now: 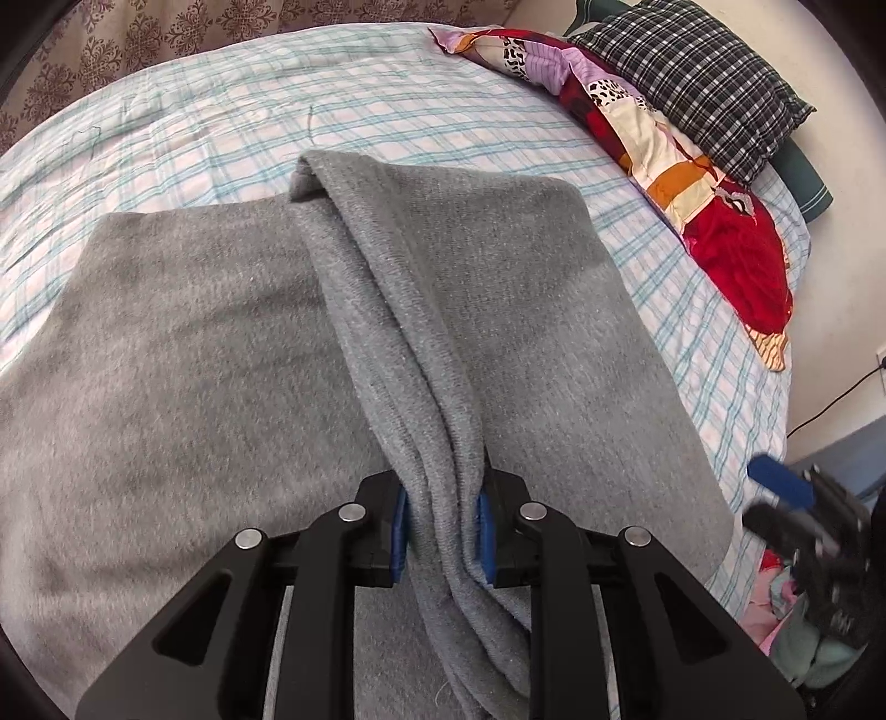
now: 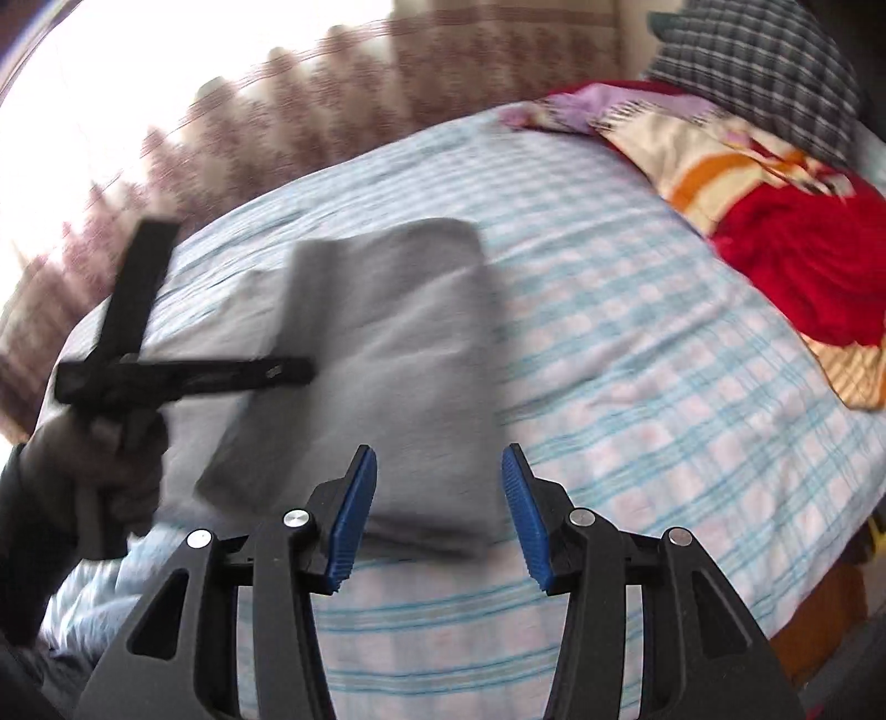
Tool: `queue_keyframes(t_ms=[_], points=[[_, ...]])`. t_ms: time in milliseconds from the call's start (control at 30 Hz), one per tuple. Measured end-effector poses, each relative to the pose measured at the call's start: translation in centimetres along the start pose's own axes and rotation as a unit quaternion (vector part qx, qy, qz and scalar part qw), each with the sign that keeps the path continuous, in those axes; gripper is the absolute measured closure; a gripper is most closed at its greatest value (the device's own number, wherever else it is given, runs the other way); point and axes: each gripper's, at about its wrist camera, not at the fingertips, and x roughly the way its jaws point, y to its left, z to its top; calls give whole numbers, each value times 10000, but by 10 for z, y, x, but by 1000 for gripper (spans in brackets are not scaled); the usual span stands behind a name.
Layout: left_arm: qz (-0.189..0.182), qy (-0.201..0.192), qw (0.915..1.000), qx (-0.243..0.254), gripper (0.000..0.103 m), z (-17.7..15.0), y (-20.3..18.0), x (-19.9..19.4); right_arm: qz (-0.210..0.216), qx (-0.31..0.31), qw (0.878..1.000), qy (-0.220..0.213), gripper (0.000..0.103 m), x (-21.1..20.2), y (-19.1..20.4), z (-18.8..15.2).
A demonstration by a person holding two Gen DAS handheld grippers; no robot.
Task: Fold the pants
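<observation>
Grey fleece pants lie on a bed with a blue-checked sheet. My left gripper is shut on a bunched ridge of the pants' fabric and lifts it above the flat part. In the blurred right wrist view the pants show as a folded grey rectangle. My right gripper is open and empty, above the near edge of the pants. The left gripper shows there at the left, held by a hand. The right gripper shows blurred at the right in the left wrist view.
A patchwork red quilt and a dark checked pillow lie along the bed's right side. A patterned curtain hangs behind the bed. Loose clothes sit off the bed's right edge.
</observation>
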Motion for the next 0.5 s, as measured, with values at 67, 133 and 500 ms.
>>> queue_keyframes(t_ms=[67,133,500], points=[[99,-26,9999,9,82,-3,-1,-2,54,-52,10000,19,58,7,2,1],[261,-74,9996,-67,72,-6,1,-3,125,-101,9997,169,61,19,8,0],[1215,-427,9917,39,41,-11,-7,-28,-180,-396,9975,564,61,48,11,-11]])
